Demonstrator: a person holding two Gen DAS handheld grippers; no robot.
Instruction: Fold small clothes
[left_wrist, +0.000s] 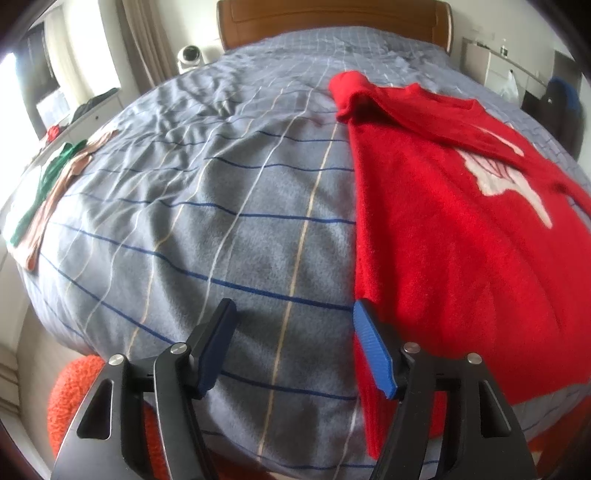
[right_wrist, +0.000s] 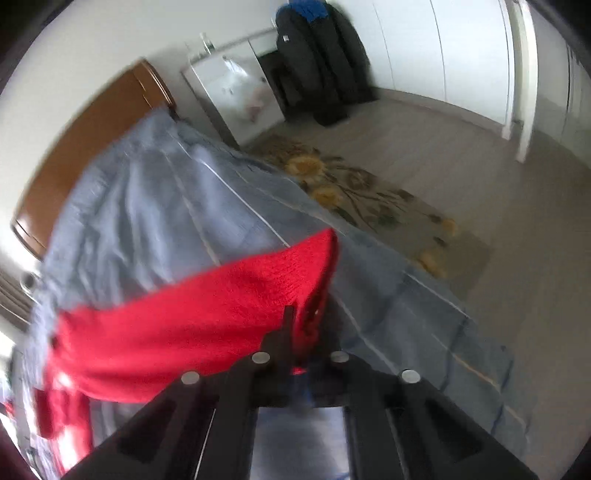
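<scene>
A red sweater (left_wrist: 454, 240) with a white motif lies flat on the grey checked bedspread (left_wrist: 221, 206), one sleeve folded across its top. My left gripper (left_wrist: 291, 332) is open and empty, low over the bedspread at the sweater's near left edge; its right finger (left_wrist: 373, 350) touches or overlaps the hem. My right gripper (right_wrist: 303, 325) is shut on a red sleeve or edge of the sweater (right_wrist: 207, 317) and holds it lifted above the bed. That view is blurred.
Green and tan garments (left_wrist: 55, 184) lie at the bed's far left edge. A wooden headboard (left_wrist: 332, 22) is at the back. An orange fuzzy item (left_wrist: 81, 391) sits below the bed's near edge. A floral rug (right_wrist: 373, 199), white cabinet (right_wrist: 236, 92) and dark coats (right_wrist: 317, 62) are beside the bed.
</scene>
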